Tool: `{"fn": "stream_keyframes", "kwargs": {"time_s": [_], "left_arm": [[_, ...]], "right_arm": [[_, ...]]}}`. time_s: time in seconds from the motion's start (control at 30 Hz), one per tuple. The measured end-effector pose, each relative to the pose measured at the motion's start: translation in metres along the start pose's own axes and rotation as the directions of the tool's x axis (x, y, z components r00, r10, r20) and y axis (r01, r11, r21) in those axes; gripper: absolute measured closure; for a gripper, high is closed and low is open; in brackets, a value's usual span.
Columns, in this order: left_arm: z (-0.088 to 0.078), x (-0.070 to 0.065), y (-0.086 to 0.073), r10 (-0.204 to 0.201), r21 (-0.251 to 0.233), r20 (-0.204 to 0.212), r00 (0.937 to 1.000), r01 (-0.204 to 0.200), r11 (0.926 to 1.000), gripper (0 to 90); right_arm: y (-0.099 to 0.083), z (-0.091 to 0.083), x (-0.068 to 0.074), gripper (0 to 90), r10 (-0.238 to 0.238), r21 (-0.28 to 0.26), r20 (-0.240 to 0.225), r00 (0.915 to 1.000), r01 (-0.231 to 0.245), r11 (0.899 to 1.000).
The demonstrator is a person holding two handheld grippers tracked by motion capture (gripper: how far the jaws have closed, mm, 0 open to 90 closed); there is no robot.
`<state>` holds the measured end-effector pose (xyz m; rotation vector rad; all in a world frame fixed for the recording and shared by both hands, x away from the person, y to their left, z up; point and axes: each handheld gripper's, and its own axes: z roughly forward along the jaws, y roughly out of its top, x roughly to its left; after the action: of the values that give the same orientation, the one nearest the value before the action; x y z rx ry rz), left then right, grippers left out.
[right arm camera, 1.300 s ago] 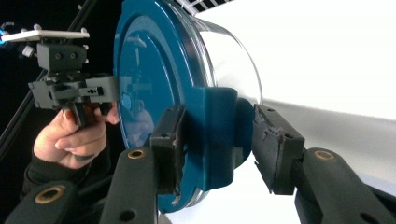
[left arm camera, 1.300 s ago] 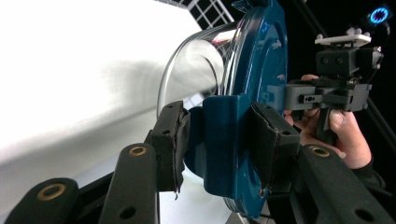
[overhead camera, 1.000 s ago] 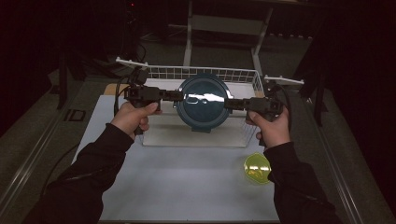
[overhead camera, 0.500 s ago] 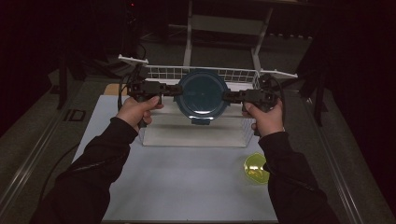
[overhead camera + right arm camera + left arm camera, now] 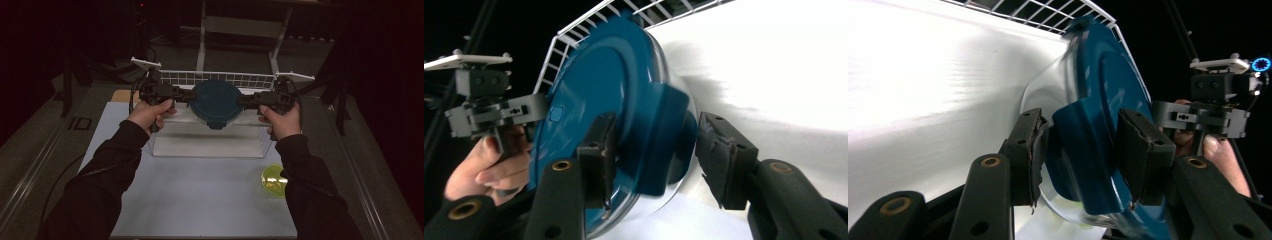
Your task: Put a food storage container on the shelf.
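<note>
A round clear container with a blue lid (image 5: 216, 102) hangs between my two grippers over the white wire rack (image 5: 230, 78). My left gripper (image 5: 190, 95) grips the lid's latch tab (image 5: 1083, 145) from the left. Its jaws have just been opening, and both pads (image 5: 1030, 150) still touch the tab. My right gripper (image 5: 243, 100) straddles the opposite tab (image 5: 659, 145). Its jaws have just been opening too: one pad (image 5: 599, 155) lies against the lid, and the other pad (image 5: 724, 160) stands clear of the tab.
The rack sits on a clear drip tray (image 5: 210, 145) at the back of the white mat (image 5: 200, 200). A small yellow-green round dish (image 5: 274, 180) lies on the mat near my right forearm. Dark floor and a metal stand (image 5: 202, 35) surround the table.
Both hands carried the container away from me and a little lower, over the rack. The jaws of both grippers have spread slightly.
</note>
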<state>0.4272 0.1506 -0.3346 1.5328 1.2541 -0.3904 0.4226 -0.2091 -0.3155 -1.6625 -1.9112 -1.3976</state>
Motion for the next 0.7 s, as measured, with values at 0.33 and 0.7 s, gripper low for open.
{"fn": "stream_keyframes", "kwargs": {"time_s": [0.33,0.7], "left_arm": [[-0.001,-0.004,-0.002,0.063,-0.003,-0.02,0.9978,-0.063,0.998,52.3],[-0.016,-0.016,-0.01,0.132,-0.046,-0.077,0.9883,-0.136,0.9897,45.3]], "right_arm": [[0.005,0.0,0.007,51.4,-0.029,-0.017,0.022,0.9993,0.029,0.999],[-0.005,-0.015,0.026,49.1,-0.127,-0.052,0.059,0.9902,0.13,0.99]]}}
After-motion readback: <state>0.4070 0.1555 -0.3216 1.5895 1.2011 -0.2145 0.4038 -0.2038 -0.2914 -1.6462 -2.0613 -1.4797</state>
